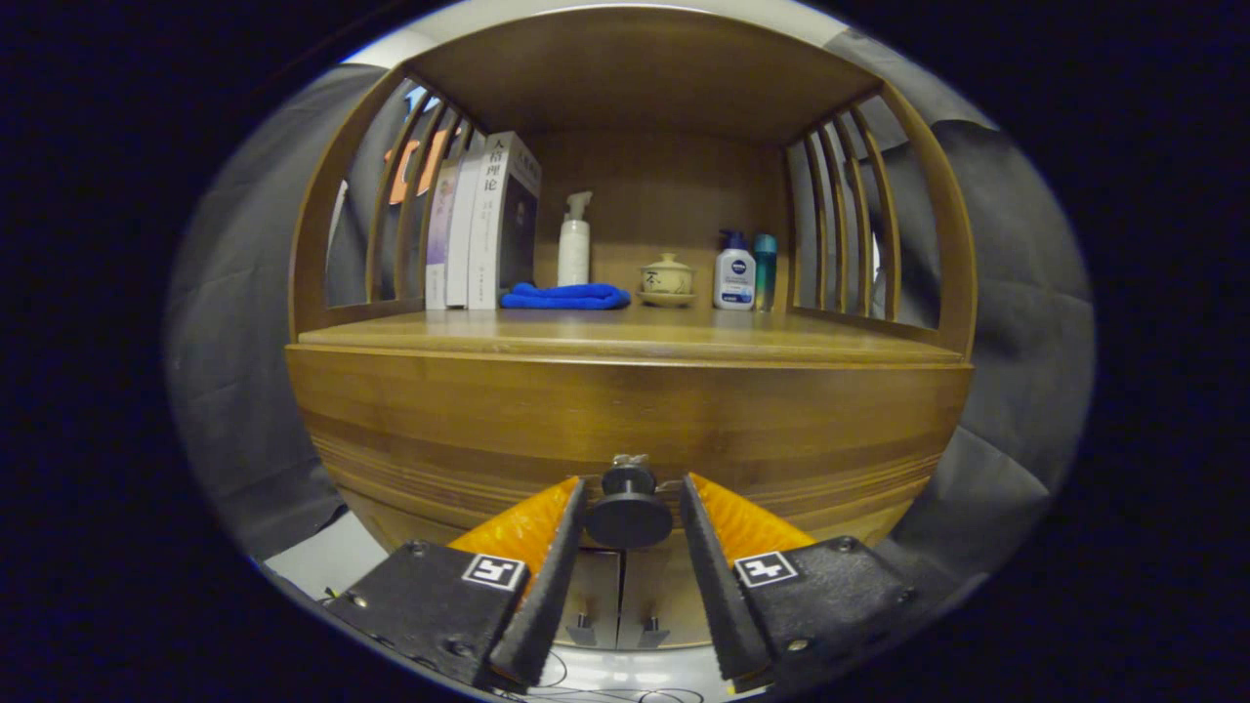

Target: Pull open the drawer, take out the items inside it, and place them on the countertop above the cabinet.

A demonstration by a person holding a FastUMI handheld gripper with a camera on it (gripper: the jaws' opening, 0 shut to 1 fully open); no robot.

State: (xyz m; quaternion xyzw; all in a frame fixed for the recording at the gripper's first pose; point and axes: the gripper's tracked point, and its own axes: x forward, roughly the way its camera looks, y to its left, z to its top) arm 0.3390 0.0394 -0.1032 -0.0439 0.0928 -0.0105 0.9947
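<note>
The wooden cabinet's drawer front [625, 410] sits closed, flush under the countertop [781, 337]. Its dark round knob [628, 510] sticks out toward me and lies right between the fingertips of my gripper [633, 480]. The fingers flank the knob closely on both sides. The left one looks to be touching its rim, while a thin gap shows at the right one. The jaws stand open around the knob. The drawer's inside is hidden.
At the back of the countertop stand several books [483, 229], a folded blue cloth [564, 296], a white pump bottle [573, 244], a lidded ceramic cup [667, 278], a white lotion bottle [733, 276] and a teal bottle [765, 268]. Slatted sides and a shelf roof enclose the countertop. Two lower cabinet doors [617, 596] show below the drawer.
</note>
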